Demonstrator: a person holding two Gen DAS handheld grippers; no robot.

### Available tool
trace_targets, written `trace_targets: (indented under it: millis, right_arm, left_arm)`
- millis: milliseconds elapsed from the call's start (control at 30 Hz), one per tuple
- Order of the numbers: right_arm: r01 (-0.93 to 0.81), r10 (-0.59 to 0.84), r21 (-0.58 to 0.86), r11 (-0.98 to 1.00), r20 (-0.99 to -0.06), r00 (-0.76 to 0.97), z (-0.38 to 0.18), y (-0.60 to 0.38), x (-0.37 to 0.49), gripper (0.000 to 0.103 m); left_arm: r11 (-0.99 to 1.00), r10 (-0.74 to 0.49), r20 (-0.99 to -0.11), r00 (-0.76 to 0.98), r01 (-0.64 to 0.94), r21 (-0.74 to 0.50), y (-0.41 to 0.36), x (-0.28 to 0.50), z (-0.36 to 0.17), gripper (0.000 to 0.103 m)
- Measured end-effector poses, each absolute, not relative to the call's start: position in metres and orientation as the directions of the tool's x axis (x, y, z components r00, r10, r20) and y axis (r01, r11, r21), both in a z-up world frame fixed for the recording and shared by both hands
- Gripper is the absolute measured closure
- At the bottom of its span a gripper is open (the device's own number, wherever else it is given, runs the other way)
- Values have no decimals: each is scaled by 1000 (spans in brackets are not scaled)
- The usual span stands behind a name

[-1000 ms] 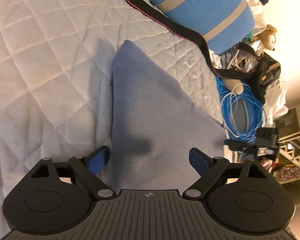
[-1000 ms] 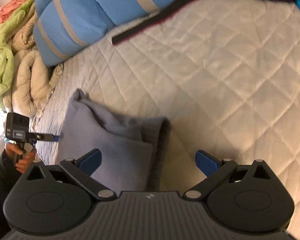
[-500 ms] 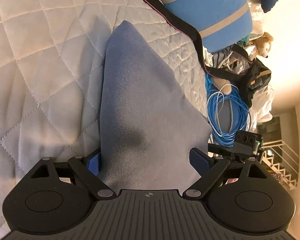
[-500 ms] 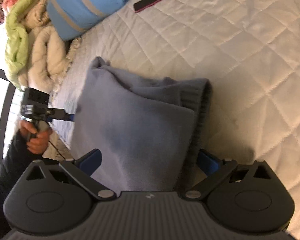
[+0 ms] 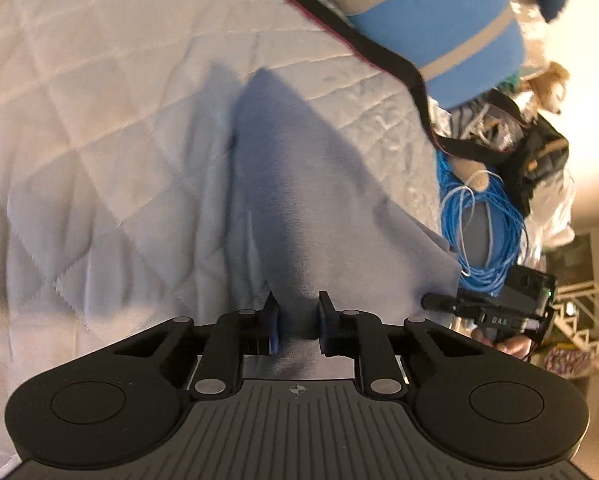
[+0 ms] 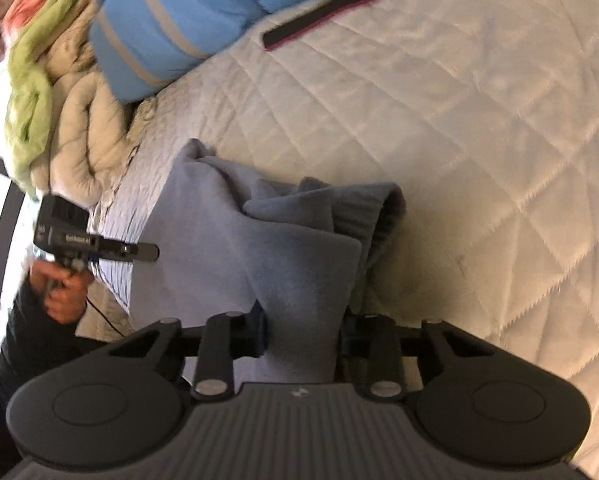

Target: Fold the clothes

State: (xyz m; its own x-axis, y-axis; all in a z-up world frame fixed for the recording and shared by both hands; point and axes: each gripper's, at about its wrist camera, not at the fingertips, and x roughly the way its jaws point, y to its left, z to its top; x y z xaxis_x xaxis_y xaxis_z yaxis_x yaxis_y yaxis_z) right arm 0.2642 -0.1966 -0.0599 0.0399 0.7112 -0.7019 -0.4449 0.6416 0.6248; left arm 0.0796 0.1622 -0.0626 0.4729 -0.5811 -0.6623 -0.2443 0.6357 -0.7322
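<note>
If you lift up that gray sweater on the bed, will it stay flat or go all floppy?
Probably floppy: the gray sweater already bunches into soft folds where both grippers are closing on it, left gripper and right gripper. It looks thick and fuzzy, so it likely won't slip out. The unheld parts would probably sag toward the quilt.

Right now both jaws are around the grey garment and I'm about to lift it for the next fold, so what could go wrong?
1. The left gripper is closing on a thin pinch of the grey garment; it may slip.
2. The right gripper, also closing, takes a bunched end with loose folds; the layers could shift.
3. The black strap lies nearby and could snag.
</note>
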Motion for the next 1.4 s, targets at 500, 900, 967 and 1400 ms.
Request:
trace_targets:
  millis: [500, 900, 967, 1400]
  right_arm:
    - [-508, 745, 615, 603, -662, 84, -26, -148, 270, 73]
    - [-535, 726, 587, 608, -683, 76, -25, -93, 295, 73]
    - [-539, 726, 582, 609, -683, 83, -24, -89, 303, 73]
    - [-491, 720, 592, 639, -685, 112, -32, -60, 384, 73]
  left_arm:
    - [664, -487, -660, 571, -249, -705, 223, 59, -15, 87]
    - [768, -357, -713, 604, -246, -592, 240, 71, 6, 87]
    - [778, -343, -718, 605, -246, -579, 243, 80, 10, 87]
    - [801, -284, -723, 629, -259, -540, 276, 153, 15, 87]
